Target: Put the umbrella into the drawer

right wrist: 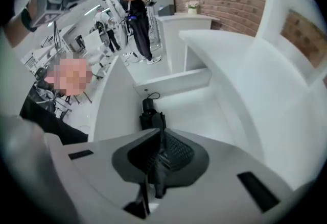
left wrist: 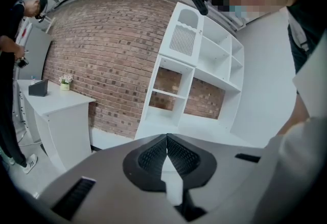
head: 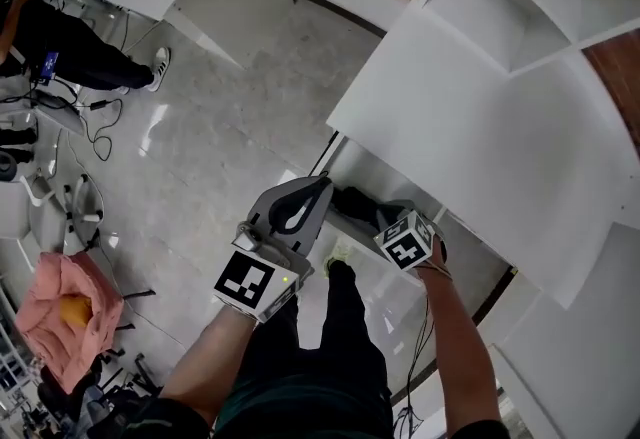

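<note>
**Right gripper view: umbrella down in the open drawer, both tools shut and empty**

Right gripper view, nearest first. The right gripper point(right wrist: 162, 132) points steeply down, its jaws brought together with nothing pinched at the tips. Just beyond the tips, the folded black umbrella point(right wrist: 149, 116) lies on the floor of the white drawer point(right wrist: 204, 108). It sits close along one side wall, with handle and wrist loop toward the far panel. It appears to rest on its own, apart from the jaws.

Left gripper view. The left gripper point(left wrist: 166, 137) also has its jaws closed and holds nothing. It is aimed well away from the drawer, toward the white shelf unit point(left wrist: 199, 65) and the brick wall point(left wrist: 102, 54) behind it.

Judgement: the placing looks done, and the drawer stands open, so closing it is likely the step in hand. To do it well:
- First check that the handle and loop sit below the rim.
- Set closed tips flat and central on the front panel.
- Push straight along the runners, without skew.

Not resolved:
- In the head view the marker cube covers the right jaws.
- The desk top point(head: 480, 117) overhangs the drawer's inner end.
- The umbrella's near end is behind the right jaws.
- A dark strip in the slot behind those tips could be strap or shadow.
- Which wall is the drawer front cannot be told.
</note>
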